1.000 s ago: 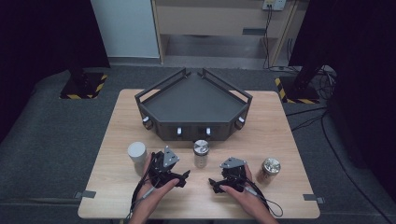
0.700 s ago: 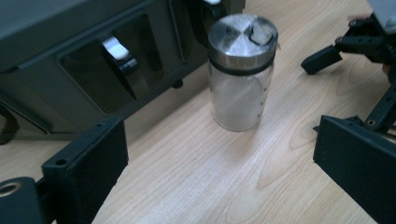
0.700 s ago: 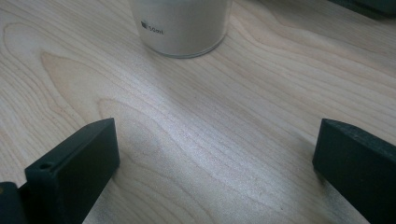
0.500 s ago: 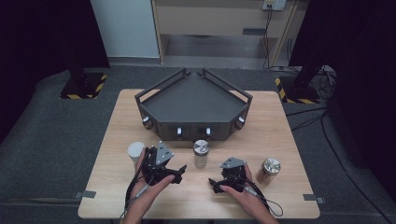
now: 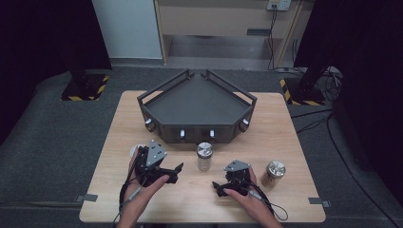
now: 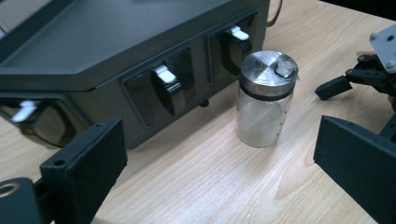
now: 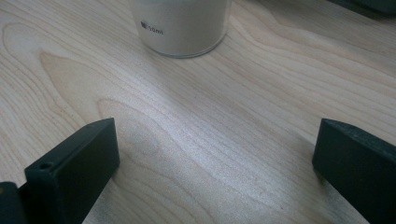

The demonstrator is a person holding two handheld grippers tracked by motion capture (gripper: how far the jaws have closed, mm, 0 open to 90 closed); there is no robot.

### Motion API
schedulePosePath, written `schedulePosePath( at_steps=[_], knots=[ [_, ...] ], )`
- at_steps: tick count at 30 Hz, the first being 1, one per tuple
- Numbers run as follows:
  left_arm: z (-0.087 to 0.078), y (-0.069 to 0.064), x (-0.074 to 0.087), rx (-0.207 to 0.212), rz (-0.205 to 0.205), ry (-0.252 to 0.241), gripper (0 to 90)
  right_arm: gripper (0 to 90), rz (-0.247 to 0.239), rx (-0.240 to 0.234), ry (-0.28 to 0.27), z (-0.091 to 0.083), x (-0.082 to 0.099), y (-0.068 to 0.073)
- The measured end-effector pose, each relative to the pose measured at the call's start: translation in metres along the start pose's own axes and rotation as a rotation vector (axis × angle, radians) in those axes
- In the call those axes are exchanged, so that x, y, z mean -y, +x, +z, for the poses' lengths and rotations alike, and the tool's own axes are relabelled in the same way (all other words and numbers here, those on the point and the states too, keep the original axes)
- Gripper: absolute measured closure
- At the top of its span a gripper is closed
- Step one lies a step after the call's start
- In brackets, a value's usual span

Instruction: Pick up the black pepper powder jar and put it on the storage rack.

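While both grippers, left & right, stand w/ jaws apart, we note clear jar, metal-lidded, apparently empty, upright betw. them, just beside black tray; second jar at right

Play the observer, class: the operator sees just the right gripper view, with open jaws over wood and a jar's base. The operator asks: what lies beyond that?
Observer: A dark tray sits at the far side of the table.
Operator: Any other jars?
Observer: A lidded jar stands just right of the right gripper.
Operator: And the other gripper?
Observer: The left gripper is open, with nothing between its jaws.
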State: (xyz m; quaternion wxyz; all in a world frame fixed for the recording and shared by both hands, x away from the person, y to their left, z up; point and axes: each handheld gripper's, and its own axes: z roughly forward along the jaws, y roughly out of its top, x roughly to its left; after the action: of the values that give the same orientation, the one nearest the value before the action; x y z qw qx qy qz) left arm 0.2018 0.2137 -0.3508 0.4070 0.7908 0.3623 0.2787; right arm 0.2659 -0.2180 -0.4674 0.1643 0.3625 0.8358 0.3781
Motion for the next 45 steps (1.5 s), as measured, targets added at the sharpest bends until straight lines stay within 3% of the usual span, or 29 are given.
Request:
schedulePosePath(
  at_steps=[13,15,19,45],
  knots=[
    [-0.024,0.015,0.010,-0.051,-0.037,-0.056,0.8,0.6,0.000,0.000,0.000,0.000,0.000,0.000],
    [-0.028,0.016,0.014,-0.079,-0.044,-0.080,0.9,0.6,0.000,0.000,0.000,0.000,0.000,0.000],
    [-0.031,0.019,0.019,-0.096,-0.057,-0.091,0.8,0.6,0.000,0.000,0.000,0.000,0.000,0.000],
    [-0.015,0.039,0.064,-0.168,-0.108,-0.080,0.9,0.6,0.000,0.000,0.000,0.000,0.000,0.000]
  ],
)
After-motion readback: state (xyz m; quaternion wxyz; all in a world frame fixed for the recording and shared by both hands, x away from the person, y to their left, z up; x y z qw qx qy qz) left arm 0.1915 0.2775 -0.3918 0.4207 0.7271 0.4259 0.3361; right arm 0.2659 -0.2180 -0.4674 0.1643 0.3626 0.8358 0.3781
